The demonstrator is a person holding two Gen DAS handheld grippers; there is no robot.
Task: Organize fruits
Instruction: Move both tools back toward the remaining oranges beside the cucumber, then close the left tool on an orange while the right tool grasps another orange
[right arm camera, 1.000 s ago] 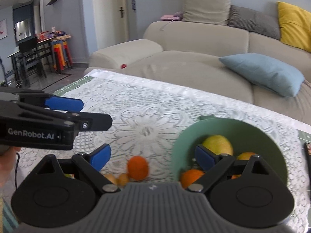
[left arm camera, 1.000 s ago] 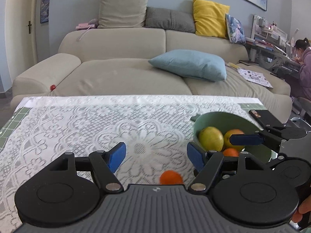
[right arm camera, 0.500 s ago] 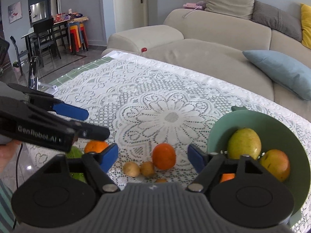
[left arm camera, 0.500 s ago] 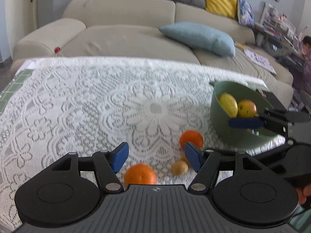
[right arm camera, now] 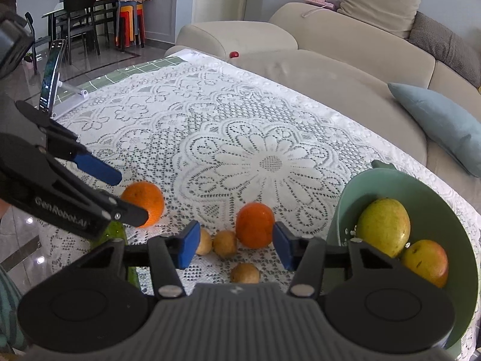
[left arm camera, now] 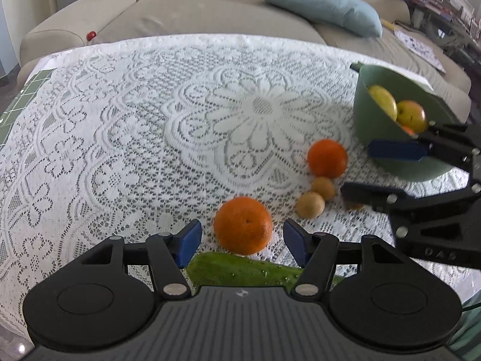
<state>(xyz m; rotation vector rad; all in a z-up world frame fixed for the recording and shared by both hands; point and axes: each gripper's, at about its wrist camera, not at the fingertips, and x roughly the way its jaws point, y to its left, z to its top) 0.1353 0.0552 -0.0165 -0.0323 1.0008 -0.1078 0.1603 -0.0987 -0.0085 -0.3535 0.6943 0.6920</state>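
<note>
While both grippers are working low over the lace cloth, these notes take the green bowl as landmark.

Green bowl (right arm camera: 339, 210): sitting at the cloth's right edge, already holding a yellow-green fruit (right arm camera: 383, 225) and a reddish-yellow one (right arm camera: 425, 261); judged to be the collecting place, so loose fruit is probably heading there.

Loose fruit: lying in a cluster left of the bowl, apparently waiting to be gathered.

Near orange (right arm camera: 255, 224): resting on the cloth just left of the bowl, beside three small brown fruits (right arm camera: 225, 243).

Far orange (left arm camera: 243, 225): lying farther from the bowl, just beyond a cucumber (left arm camera: 240, 269).

Right gripper (right arm camera: 234, 246): jaws closing, with the near orange and two brown fruits framed between the blue pads; its right pad is sitting just beside the orange, contact not certain, nothing gripped yet.

Left gripper (left arm camera: 242, 242): jaws closing slowly but still wide, the far orange sitting between the pads with a gap showing on each side; nothing gripped.

Reading: each gripper seems to be lining up on its own orange, the fruit best sized for the pads.
</note>
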